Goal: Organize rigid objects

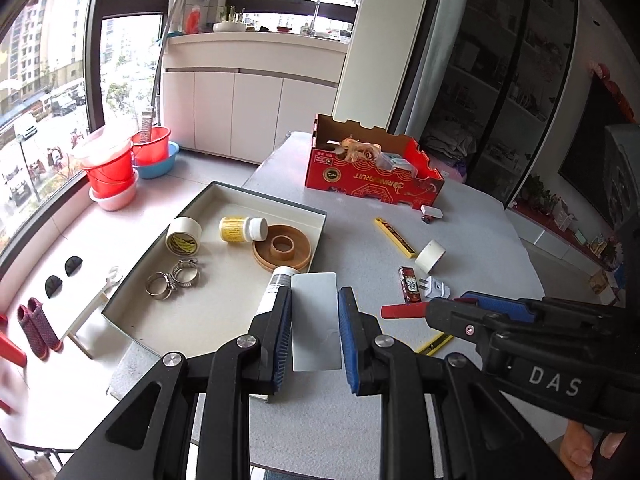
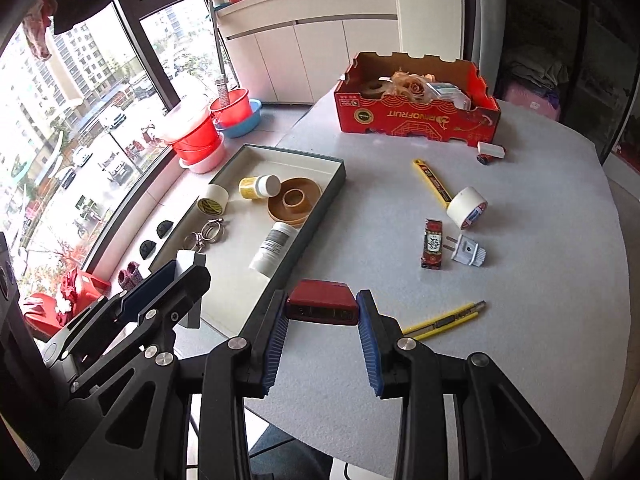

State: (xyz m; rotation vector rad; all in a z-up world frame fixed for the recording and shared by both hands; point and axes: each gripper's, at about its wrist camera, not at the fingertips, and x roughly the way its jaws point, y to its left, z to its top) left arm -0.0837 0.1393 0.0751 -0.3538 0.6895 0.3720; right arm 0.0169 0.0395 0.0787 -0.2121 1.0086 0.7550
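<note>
While your left tongs [image 1: 314,322] clamp a flat white card [image 1: 314,320] between their blue pads, your right tongs [image 2: 323,322] are clamped on a small red box [image 2: 322,307]. Both loads hang clear above the grey surface [image 2: 540,320]. Just ahead of the left tongs lies the shallow tray [image 1: 224,200], which holds a white tube [image 1: 278,284], two metal hose clamps [image 1: 172,282], a roll of tape [image 1: 183,236], a yellow-labelled bottle [image 1: 242,230] and a brown ring-shaped dish [image 1: 282,250]. The tray's near corner sits just left of the right tongs. To the right of the right tongs, a yellow utility knife [image 2: 444,320] lies on the surface. Farther ahead on that side are a white plug [image 2: 468,252], a small red-and-black pack [image 2: 433,249], a white tape roll [image 2: 466,208] and a second yellow knife [image 2: 432,182]. Well beyond both tongs stands the red cardboard box [image 2: 416,116], with clutter inside.
</note>
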